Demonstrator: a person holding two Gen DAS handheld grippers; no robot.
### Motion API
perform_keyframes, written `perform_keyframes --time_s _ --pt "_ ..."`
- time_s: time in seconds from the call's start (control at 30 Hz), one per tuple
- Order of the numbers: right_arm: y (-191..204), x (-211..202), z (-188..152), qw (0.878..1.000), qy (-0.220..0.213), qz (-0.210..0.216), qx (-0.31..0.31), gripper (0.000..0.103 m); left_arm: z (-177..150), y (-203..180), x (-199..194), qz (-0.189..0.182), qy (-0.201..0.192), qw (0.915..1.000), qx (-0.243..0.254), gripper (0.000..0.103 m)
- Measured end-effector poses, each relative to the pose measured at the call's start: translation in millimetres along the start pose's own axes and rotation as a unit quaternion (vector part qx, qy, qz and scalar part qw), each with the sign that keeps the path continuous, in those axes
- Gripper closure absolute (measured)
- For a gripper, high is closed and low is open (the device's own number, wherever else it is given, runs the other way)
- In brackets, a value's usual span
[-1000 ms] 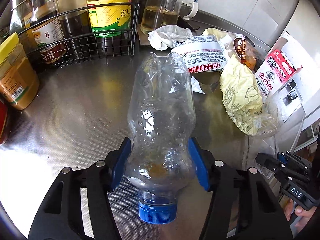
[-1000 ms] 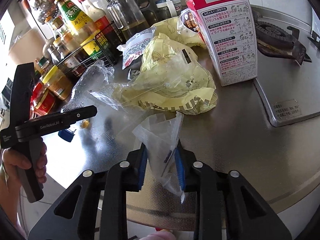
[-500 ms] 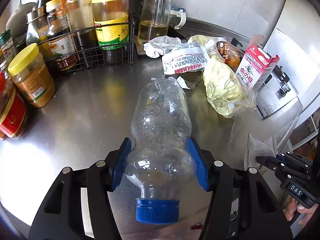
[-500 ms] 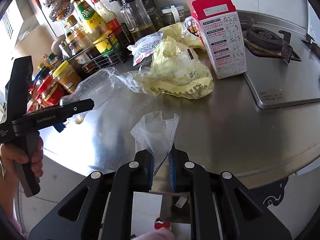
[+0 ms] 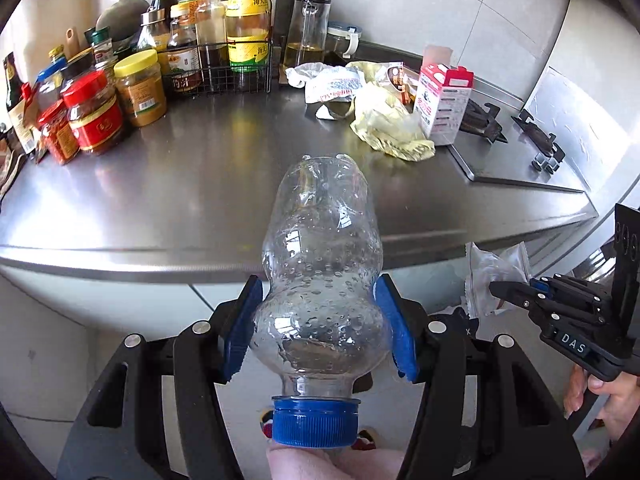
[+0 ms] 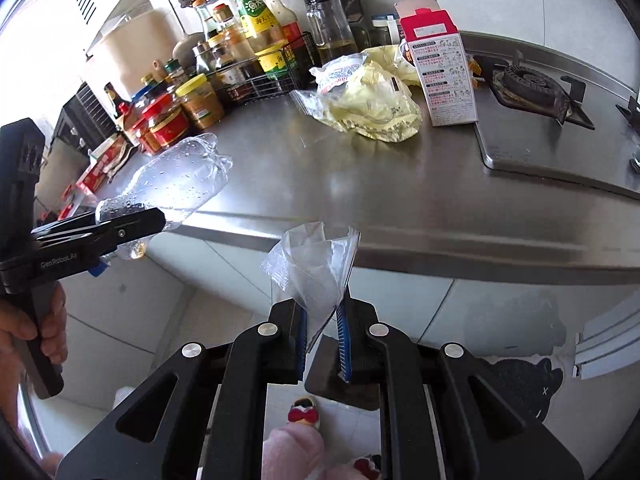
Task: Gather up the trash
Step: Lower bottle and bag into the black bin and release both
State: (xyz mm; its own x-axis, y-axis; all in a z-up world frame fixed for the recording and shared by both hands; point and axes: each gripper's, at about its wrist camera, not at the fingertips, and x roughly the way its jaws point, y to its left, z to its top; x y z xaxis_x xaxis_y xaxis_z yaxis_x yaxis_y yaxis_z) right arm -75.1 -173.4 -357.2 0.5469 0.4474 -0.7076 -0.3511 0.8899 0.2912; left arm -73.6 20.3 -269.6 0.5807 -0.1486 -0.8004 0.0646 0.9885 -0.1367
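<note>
Clamping a clear plastic bottle (image 5: 322, 280) at its waist, the left gripper (image 5: 320, 332) holds it off the steel counter's (image 5: 200, 184) front edge, blue cap (image 5: 315, 421) nearest the camera. The right gripper (image 6: 323, 330), nearly closed, pinches a crumpled clear plastic wrapper (image 6: 314, 268). On the counter lie a yellow bag (image 6: 372, 110), a white wrapper (image 5: 334, 86) and a red-and-white carton (image 6: 442, 68) beside the stove (image 6: 532, 84).
</note>
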Motion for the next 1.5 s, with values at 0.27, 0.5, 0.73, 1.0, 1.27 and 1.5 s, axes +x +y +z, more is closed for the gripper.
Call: perform_keyframes --time_s 0.27,0.5,0.73,1.0,1.27,1.5 --pt "-17 19 -54 0.997 0.071 0.010 -0.001 0.089 -91 -14 16 0.000 0.061 0.9970 -0.048 0.047" --pt "-38 89 -85 0.990 0.133 0.016 0.039 0.089 -146 -10 87 0.010 0.118 0.9901 -0.075 0.047" --pt "-57 163 -102 0.981 0.171 0.017 0.093 0.089 -172 -2 156 0.006 0.149 0.9853 -0.082 0.047" --pt "-74 229 -114 0.970 0.184 0.004 0.158 0.088 -187 0 228 -0.005 0.187 0.9807 -0.059 0.047" --pt "-73 273 -118 0.965 0.204 -0.018 0.166 0.088 -195 1 285 -0.016 0.226 0.9729 -0.046 0.047" --pt "-76 289 -116 0.958 0.218 -0.023 0.185 0.086 -187 1 302 -0.027 0.236 0.9704 -0.042 0.047"
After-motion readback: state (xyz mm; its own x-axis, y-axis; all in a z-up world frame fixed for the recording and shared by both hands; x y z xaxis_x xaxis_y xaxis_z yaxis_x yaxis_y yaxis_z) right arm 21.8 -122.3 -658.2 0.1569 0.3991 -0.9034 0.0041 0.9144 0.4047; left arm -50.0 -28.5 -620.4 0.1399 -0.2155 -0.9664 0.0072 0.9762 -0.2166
